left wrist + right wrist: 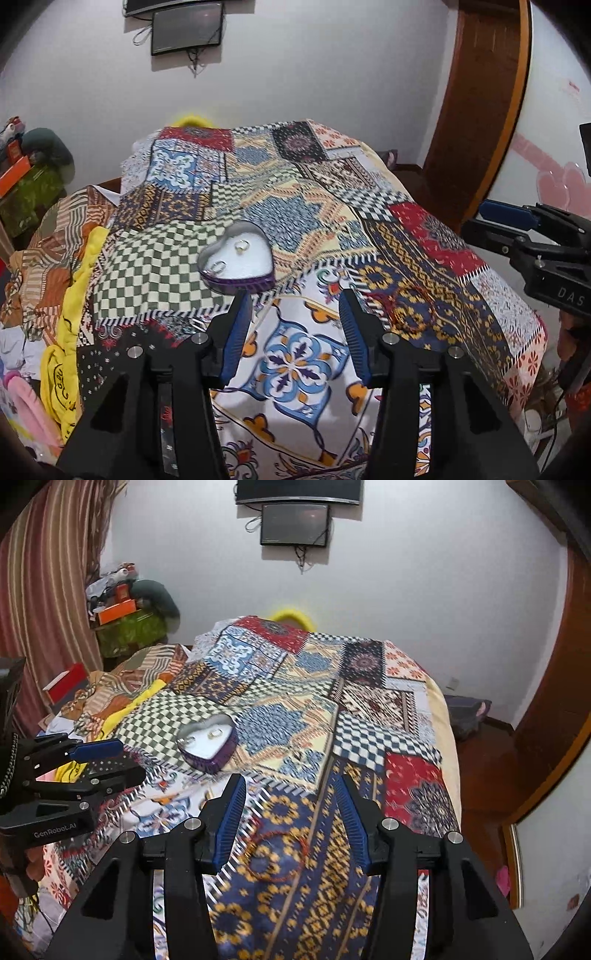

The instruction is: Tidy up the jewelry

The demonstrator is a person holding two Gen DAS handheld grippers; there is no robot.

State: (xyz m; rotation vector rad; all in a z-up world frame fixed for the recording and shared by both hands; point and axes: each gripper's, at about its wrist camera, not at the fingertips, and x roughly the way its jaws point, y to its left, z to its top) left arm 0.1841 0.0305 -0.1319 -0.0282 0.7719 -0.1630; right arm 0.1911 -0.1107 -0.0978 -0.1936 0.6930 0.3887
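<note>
Heart tin [236,258]: open, left-centre of the bed [388,236], two rings [242,246] inside.
Bracelet [275,856]: thin red loop near the bed's front edge; likely light, limp; pinch one strand.
Left gripper [295,295]: jaws apart, empty.
Right gripper [290,779]: jaws apart, above the bracelet.

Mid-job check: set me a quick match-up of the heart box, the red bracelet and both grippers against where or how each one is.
1. heart-shaped box
2. red bracelet
3. left gripper
4. right gripper

a. open, right above the red loop
b. holds rings
c. open, over the blue flower patch
d. lies loose on the navy and yellow patch

Pairs: 1-b, 2-d, 3-c, 4-a
</note>
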